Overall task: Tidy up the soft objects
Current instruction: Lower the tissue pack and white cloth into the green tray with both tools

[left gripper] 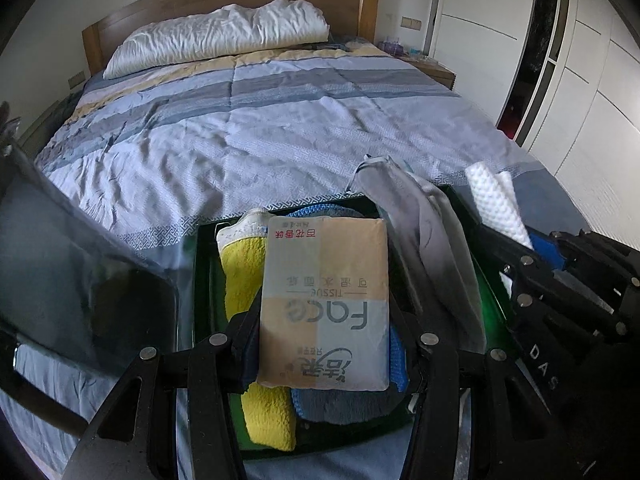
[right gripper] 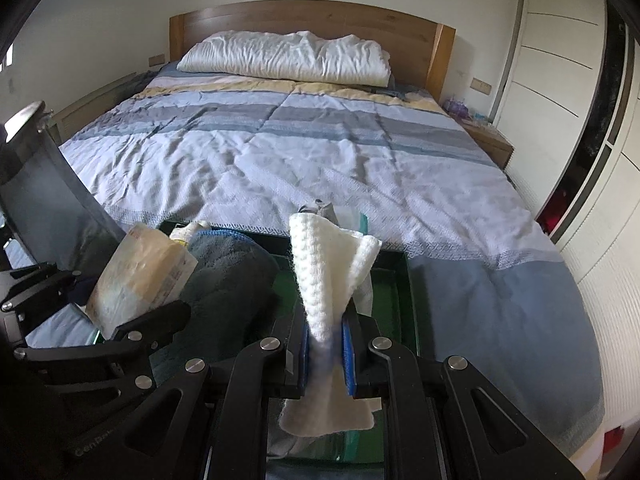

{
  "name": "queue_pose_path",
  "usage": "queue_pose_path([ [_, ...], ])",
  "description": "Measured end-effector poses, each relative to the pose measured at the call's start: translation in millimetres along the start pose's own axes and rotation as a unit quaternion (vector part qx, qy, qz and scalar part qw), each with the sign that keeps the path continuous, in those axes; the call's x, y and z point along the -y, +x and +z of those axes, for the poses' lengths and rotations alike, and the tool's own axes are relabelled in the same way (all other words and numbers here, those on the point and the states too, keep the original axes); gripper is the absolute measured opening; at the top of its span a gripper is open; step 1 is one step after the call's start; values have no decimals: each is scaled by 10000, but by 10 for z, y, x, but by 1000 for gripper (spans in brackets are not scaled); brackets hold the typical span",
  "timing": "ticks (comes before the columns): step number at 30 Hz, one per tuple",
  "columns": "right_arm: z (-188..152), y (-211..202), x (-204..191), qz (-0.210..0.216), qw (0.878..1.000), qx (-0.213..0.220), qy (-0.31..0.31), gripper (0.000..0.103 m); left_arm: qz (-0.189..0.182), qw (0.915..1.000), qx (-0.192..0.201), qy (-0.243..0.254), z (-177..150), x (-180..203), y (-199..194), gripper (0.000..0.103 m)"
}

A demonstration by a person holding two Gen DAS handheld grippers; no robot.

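Now each gripper holds one: left gripper [left gripper: 324,332] tissue pack [left gripper: 326,304], right gripper [right gripper: 326,356] white cloth [right gripper: 326,292]

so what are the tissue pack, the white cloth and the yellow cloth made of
Tissue pack: thin glossy plastic film, printed, with wrinkles and sheen, held in the left tongs.
White cloth: soft woven or knitted fabric, matte, with a dimpled waffle-like texture and fuzzy edges, pinched in the right tongs.
Yellow cloth: puckered, bumpy textile, possibly microfibre; hard to say.
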State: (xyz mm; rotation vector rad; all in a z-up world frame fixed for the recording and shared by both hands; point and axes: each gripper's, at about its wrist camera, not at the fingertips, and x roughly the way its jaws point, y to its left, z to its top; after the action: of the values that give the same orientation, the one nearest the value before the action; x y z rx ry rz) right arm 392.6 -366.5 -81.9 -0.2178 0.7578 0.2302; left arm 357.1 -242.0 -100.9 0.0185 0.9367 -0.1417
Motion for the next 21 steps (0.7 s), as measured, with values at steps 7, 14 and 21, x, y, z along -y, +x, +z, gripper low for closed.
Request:
queue_pose_path([
  [7, 0, 133, 29, 28, 10000, -41, -60, 12, 9, 10000, -7, 48, 10, 43, 69, 45],
  [14, -3, 202, 28, 1, 9999, -52, -93, 12, 11, 10000, -26, -13, 21, 72, 124, 45],
  [21, -11, 249, 11, -7, 9999, -69, -147, 12, 3, 10000, -31, 7, 27, 88, 149, 45],
])
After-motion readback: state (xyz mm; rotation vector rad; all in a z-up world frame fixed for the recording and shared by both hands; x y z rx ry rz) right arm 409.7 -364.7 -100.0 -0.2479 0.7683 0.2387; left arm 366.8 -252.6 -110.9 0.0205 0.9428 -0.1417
